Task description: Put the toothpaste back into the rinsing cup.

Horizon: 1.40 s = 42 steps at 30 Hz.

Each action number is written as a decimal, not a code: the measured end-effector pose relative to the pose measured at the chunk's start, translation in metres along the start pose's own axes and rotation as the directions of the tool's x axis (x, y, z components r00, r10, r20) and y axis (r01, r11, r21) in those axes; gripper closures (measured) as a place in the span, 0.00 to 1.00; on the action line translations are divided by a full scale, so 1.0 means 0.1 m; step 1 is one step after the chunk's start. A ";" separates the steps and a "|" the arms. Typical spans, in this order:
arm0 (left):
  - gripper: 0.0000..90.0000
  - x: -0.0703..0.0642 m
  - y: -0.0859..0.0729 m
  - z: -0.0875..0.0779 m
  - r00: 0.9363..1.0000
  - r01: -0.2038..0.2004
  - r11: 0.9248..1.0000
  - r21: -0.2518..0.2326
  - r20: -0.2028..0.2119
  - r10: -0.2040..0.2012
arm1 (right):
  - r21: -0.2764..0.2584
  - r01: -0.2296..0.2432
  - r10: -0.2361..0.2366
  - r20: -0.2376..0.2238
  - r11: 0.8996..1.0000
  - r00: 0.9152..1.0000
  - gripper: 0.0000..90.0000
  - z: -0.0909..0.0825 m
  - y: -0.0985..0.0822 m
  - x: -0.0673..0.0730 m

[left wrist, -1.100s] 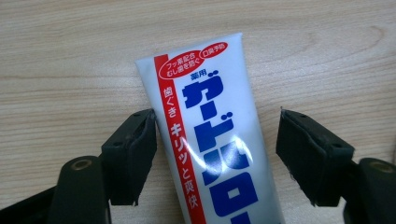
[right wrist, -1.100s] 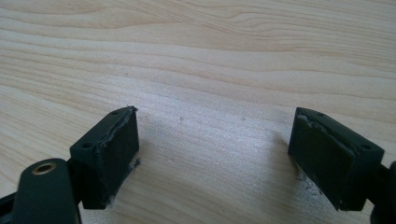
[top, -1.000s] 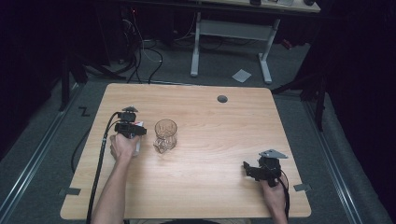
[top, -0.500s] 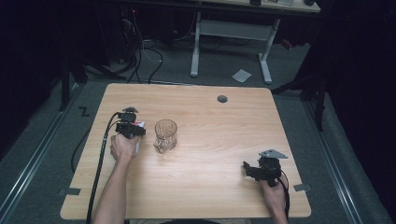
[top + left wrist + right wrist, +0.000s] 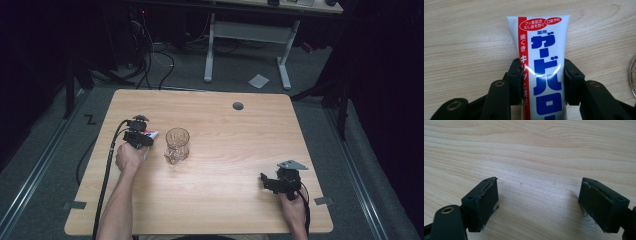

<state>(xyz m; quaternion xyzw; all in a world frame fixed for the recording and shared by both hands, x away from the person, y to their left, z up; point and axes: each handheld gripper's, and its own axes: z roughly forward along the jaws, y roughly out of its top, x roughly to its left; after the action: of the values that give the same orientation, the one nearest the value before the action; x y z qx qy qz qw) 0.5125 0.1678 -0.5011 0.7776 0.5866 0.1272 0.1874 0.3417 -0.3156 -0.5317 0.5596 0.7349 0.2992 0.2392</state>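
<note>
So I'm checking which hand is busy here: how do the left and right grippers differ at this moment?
The left gripper has just been closing its jaws on a white toothpaste tube, pads pressed to its sides; the right gripper holds nothing, jaws wide apart over bare wood. The left gripper sits beside the glass, while the right gripper sits near the table front edge, apart from everything. Both are black and hand-held.
</note>
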 end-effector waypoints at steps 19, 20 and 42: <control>0.72 -0.11 -0.03 -0.19 0.996 -0.077 0.995 -0.066 0.039 0.080 | 0.001 0.000 0.000 0.000 1.000 1.000 0.18 0.00 0.00 0.00; 0.72 -0.11 -0.03 -0.20 0.996 -0.075 0.994 -0.073 0.042 0.079 | 0.001 0.000 0.000 0.000 1.000 1.000 0.18 0.00 0.00 0.00; 0.71 -0.11 -0.09 -0.63 0.989 -0.071 0.974 -0.214 0.115 0.097 | 0.001 0.000 0.000 0.000 1.000 1.000 0.18 0.00 0.00 0.00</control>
<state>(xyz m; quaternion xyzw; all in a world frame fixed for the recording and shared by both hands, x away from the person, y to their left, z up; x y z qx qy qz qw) 0.4751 0.1688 -0.4479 0.7841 0.5238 0.1471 0.2988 0.3416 -0.3157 -0.5316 0.5597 0.7351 0.2988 0.2387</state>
